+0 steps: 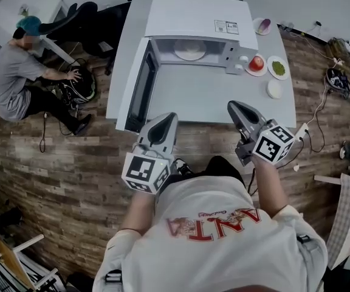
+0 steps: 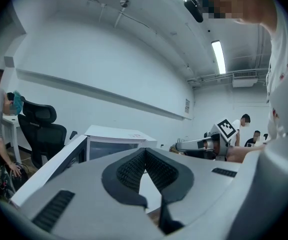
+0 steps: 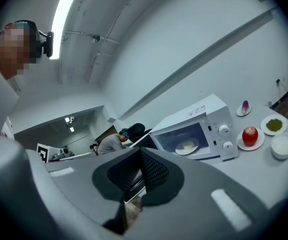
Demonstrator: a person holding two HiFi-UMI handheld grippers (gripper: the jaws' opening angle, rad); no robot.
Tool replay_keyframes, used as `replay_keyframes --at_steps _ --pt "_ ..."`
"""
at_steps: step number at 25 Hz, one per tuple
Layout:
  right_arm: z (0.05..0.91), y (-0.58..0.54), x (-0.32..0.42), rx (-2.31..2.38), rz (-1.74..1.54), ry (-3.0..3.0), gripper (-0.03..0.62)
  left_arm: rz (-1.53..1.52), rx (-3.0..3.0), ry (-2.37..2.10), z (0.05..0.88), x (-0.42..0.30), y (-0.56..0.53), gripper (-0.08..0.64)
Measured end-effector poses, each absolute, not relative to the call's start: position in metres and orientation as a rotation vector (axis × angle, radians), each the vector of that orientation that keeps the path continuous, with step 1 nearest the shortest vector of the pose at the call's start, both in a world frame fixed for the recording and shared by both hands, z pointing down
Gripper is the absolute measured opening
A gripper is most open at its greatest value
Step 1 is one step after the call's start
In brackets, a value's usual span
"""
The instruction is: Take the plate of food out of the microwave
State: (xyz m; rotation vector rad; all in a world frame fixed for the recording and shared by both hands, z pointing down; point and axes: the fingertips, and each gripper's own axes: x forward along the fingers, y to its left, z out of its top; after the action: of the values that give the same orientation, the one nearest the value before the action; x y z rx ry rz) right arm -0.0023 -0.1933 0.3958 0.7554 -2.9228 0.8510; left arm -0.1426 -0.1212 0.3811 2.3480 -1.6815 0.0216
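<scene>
Pale grey rectangular table [image 1: 211, 99]. At the far edge, carries a white box-shaped microwave oven [image 1: 193, 17], door swung open along the left edge. Beside the right edge: white plate with red apple [image 1: 250, 71], white plate of green food [image 1: 278, 76], plain white round dish [image 1: 274, 89] nearer; white saucer with purple piece [image 1: 258, 29] at the far right corner.

On the table [image 1: 211, 99] a microwave [image 1: 193, 16], plate [image 1: 190, 49] inside it, door [image 1: 142, 87] swung out left, apple [image 1: 257, 62] at its right
</scene>
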Motion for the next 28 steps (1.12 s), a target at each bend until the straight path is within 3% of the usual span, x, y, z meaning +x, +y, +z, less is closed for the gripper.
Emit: replay_keyframes --at_steps 16,19,28 --pt "0.485 -0.310 -0.044 0.769 1.480 -2.777 0.012 0.096 2.253 -1.741 0.385 -0.153 -0.182 0.009" --pt "0.502 -0.328 -0.062 0.751 1.562 -2.723 0.059 0.107 2.217 -1.773 0.390 -0.157 -0.193 0.009" --pt "0.580 -0.396 -0.094 1.014 2.043 -2.428 0.060 0.119 2.118 -1.803 0.410 -0.171 -0.217 0.009"
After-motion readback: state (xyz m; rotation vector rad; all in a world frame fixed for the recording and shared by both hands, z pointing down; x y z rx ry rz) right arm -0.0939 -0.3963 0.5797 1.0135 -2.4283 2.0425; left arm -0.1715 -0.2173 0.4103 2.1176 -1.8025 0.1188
